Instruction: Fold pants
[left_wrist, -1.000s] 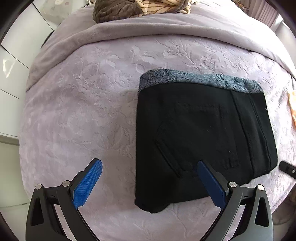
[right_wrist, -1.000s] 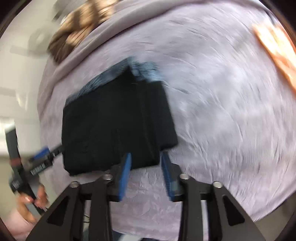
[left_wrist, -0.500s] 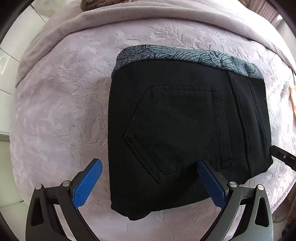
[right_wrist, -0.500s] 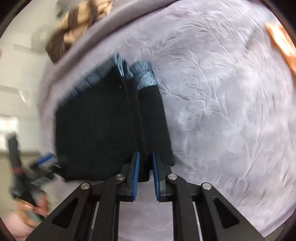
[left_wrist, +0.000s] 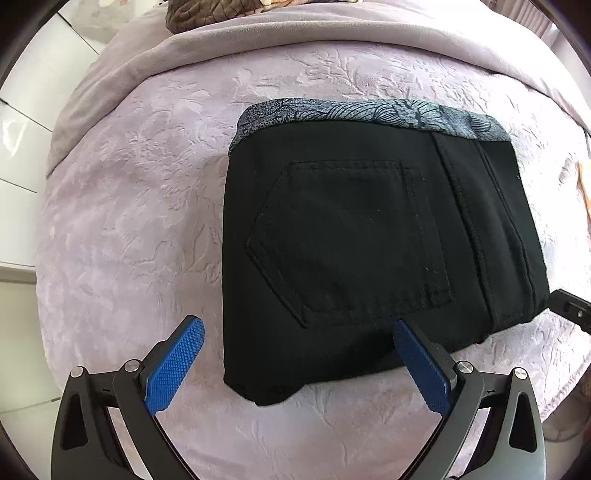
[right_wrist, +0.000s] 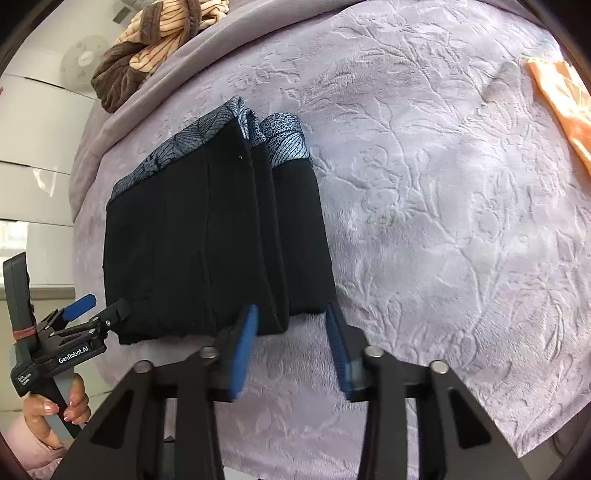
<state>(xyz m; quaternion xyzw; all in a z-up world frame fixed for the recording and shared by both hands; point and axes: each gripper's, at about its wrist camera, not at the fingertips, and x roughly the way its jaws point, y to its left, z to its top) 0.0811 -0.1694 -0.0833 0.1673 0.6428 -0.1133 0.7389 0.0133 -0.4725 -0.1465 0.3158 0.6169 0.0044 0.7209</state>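
Right claw (right_wrist: 291, 314) has let go of the pants (left_wrist: 369, 251), now part-open beside them; left claw (left_wrist: 299, 328) wide, empty. Fold looks finished.

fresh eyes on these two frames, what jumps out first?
The folded black pants dominate the middle of the lilac embossed bedspread, a grey patterned waistband showing along the far edge and a back pocket facing up. Both blue-padded claws stand open at the near edge: the left claw straddles the near-left corner, the right claw the near-right corner. A brown striped bundle sits at the far end of the bed.
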